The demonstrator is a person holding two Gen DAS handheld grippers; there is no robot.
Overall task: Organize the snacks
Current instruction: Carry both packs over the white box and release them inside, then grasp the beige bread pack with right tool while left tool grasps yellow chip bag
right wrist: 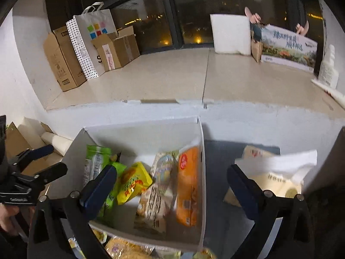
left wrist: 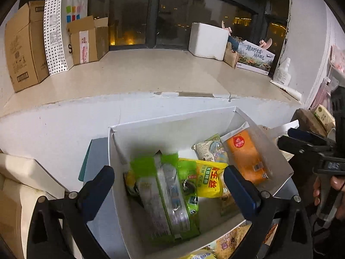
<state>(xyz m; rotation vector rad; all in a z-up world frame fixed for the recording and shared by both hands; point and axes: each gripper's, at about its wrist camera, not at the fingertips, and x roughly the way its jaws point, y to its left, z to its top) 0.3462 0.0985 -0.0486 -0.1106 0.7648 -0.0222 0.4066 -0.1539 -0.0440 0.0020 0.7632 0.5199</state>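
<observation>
Snack packets fill a white cardboard box (left wrist: 163,129) that stands on a grey surface against a low white ledge, and both grippers hang above it with their jaws spread wide and nothing between them. Seen from the left wrist camera, the left gripper (left wrist: 169,185) has its blue-padded fingers (left wrist: 239,191) straddling the near part of the box, clear of everything inside. Beneath it a green packet (left wrist: 166,196) lies lengthwise at the box's left, with a yellow packet (left wrist: 208,179) touching its right side. Beyond that sit a pale printed packet (left wrist: 210,149) and an orange packet (left wrist: 245,157) leaning on the right wall of the box. The right wrist camera shows the right gripper (right wrist: 172,187) over the box's right wall, one finger above the green and yellow packets, the other outside the box above a cream bag (right wrist: 273,179) that lies on the grey surface just beside it. A beige packet with dark lettering (right wrist: 151,207) lies near the front of the box, next to the orange one. More wrapped snacks (right wrist: 127,248) show below the box's near edge, blurred. On the tiled sill (left wrist: 151,73) behind stand cardboard cartons (left wrist: 23,45), a dotted paper bag (left wrist: 58,32) and a white foam box (left wrist: 208,40).
</observation>
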